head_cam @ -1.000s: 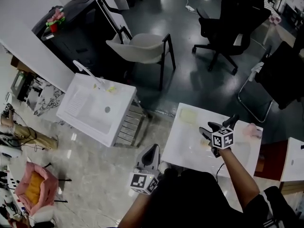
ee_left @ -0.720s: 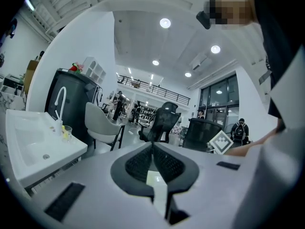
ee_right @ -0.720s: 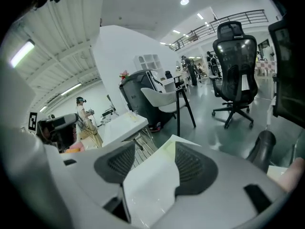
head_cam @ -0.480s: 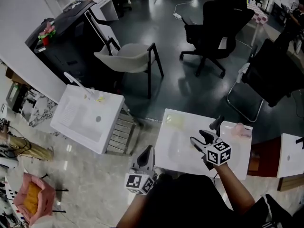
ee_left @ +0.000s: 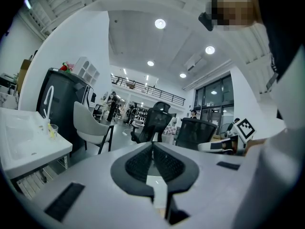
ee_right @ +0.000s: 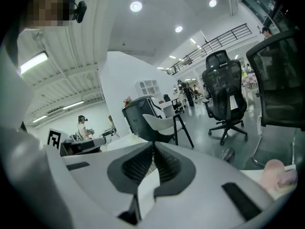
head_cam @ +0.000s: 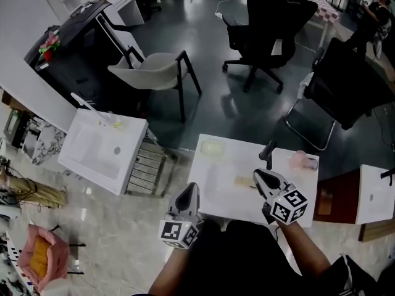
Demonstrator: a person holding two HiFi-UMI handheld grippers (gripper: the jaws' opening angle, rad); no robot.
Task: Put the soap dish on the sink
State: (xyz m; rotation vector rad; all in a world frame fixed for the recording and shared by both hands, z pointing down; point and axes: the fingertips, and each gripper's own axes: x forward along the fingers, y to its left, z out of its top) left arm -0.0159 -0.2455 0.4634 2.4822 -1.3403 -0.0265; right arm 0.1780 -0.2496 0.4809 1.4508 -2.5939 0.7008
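A pale yellow-green soap dish [head_cam: 213, 148] lies at the far left corner of the white table [head_cam: 225, 193]. A small tan piece [head_cam: 245, 181] lies mid-table, just left of my right gripper [head_cam: 261, 176]. That gripper hovers over the table's near right part. Its jaws are closing and meet in the right gripper view [ee_right: 153, 146] with nothing between them. My left gripper [head_cam: 191, 190] is off the table's near left edge, shut and empty [ee_left: 152, 144]. The white sink [head_cam: 99, 145] with its faucet [head_cam: 86, 108] stands to the left, also in the left gripper view [ee_left: 24, 144].
A pink thing [head_cam: 302, 160] [ee_right: 279, 175] and a black upright thing [head_cam: 266, 151] are at the table's far right. A white chair [head_cam: 154, 69] and black office chairs [head_cam: 278, 17] stand beyond. A metal rack [head_cam: 147, 162] sits between sink and table.
The right gripper has risen and drawn back toward me, and its jaws have come together. The left gripper has shifted a little; the whole view has swung.
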